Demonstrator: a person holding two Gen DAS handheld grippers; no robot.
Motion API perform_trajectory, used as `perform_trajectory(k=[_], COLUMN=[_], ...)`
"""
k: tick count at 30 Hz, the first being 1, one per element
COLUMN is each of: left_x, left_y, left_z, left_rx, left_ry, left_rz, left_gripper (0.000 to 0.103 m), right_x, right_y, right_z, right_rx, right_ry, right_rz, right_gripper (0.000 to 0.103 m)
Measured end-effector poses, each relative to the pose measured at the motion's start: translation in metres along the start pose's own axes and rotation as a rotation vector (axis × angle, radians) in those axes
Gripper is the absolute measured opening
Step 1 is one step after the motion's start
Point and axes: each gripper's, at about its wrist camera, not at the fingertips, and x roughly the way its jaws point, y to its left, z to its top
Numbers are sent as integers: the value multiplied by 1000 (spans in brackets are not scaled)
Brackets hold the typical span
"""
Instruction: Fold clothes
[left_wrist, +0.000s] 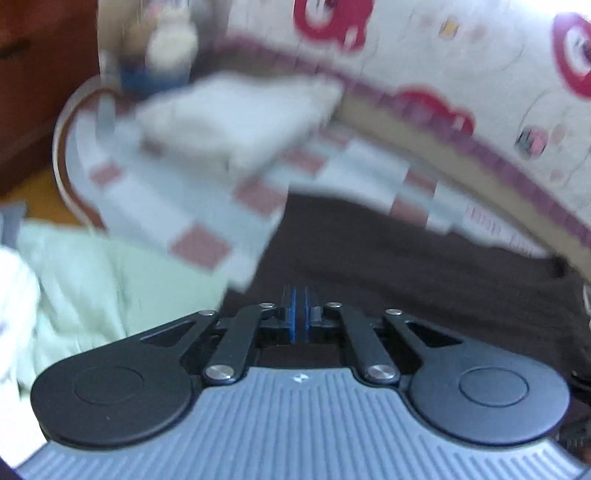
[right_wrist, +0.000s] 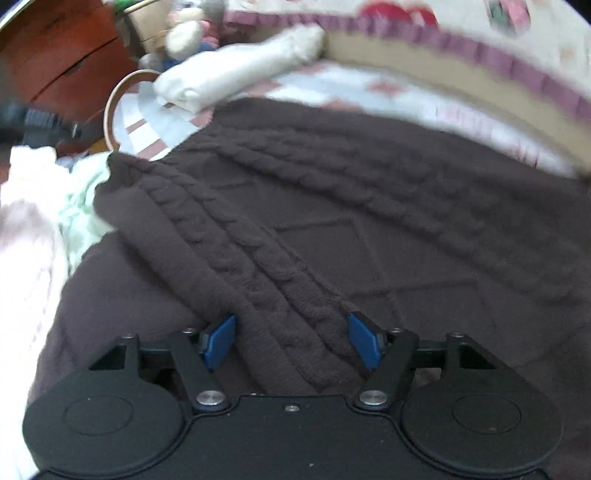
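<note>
Left wrist view, heavy motion blur. Far left: white cloth (left_wrist: 14, 295), cut off by the frame edge, touching a pale green garment (left_wrist: 85, 280). Above these, wooden furniture (left_wrist: 37, 74), dark red-brown. Centre: checked sheet (left_wrist: 177, 206), white and pale blue with dull red squares, bearing a folded white bundle (left_wrist: 236, 118) near its far end. A soft toy (left_wrist: 170, 48) stands behind the bundle; too smeared to identify. Right: patterned bedding (left_wrist: 461, 66) with red shapes and a purple trim band, rising beside the sheet. The brown knit sweater (left_wrist: 406, 266) lies on the sheet, filling lower centre and right. Left gripper (left_wrist: 299, 314): blue pads pressed together, clenched; whether any fabric is caught between them cannot be told.

Right wrist view, sharper. Left: white cloth (right_wrist: 26, 236) and pale green garment (right_wrist: 81, 199), the sweater's edge overlapping the green one. Upper left: wooden furniture (right_wrist: 62, 48), soft toy (right_wrist: 188, 33), folded white bundle (right_wrist: 236, 74) on the checked sheet (right_wrist: 155, 122). Centre: brown knit sweater (right_wrist: 332, 206) spread flat, cable ribs running diagonally. Right gripper (right_wrist: 291, 341) released, pads wide apart, a cable-knit strip passing between them; contact with the pads unclear. Right: bedding (right_wrist: 480, 62) blurred.
</note>
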Motion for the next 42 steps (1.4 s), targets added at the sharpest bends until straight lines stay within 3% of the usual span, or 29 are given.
perform_trajectory(k=[2,3,5,6,7,10,13,16,18,20,21,23,24,27,30,32,33,34,35,36,38,42], left_x=[11,16,24,26,29,38,41,48,54,59,61,64,63,61,59,58,59,59,58,56,48,24], left_y=[0,1,0,-1,-2,-4,-10,-20,-26,-28,-26,-24,-22,-12,-5,-2,-1,0,1,2,5,7], left_z=[-7,-10,-15,-18,-20,-22,-20,-19,-23,-28,-31,-37,-36,-34,-35,-36,-36,-36,-35,-35,-32,-25], left_rx=[-19,-26,-33,-35,-40,-62,-60,-29,-2,18,15,9,-6,-64,-103,-126,-132,-138,-144,-156,-184,-155], left_ry=[39,58,95,107,118,135,126,125,134,143,152,169,166,169,166,160,160,161,161,156,135,48], left_rz=[14,14,12,15,19,29,32,36,45,40,33,21,12,-10,-21,-29,-33,-35,-38,-42,-52,2], left_gripper=[32,35,40,42,43,43,47,49,49,45,43,37,36,35,35,35,35,35,35,35,35,36], right_x=[5,3,-1,-4,-6,-17,-29,-43,-47,-48,-46,-39,-33,-6,29,40,40,38,36,32,24,-3], right_y=[-16,-21,-24,-23,-20,-2,1,3,8,11,10,1,-2,-5,-11,-21,-27,-32,-33,-31,-15,9], right_z=[-1,-3,-7,-10,-13,-22,-26,-21,-13,-3,3,16,23,42,50,49,47,44,41,36,28,7], right_rx=[92,119,125,116,107,7,23,9,-25,-68,-65,-12,15,36,78,145,186,230,258,279,210,88], right_ry=[-16,-41,-64,-74,-76,-89,-104,-120,-68,-41,-40,-51,-64,-50,18,38,40,40,30,15,28,32], right_rz=[78,115,205,258,290,277,294,380,419,368,345,307,288,244,184,240,314,406,464,508,537,620], right_gripper=[75,74,47,12,6,6,6,3,4,10,19,61,71,72,72,74,67,40,25,18,18,18])
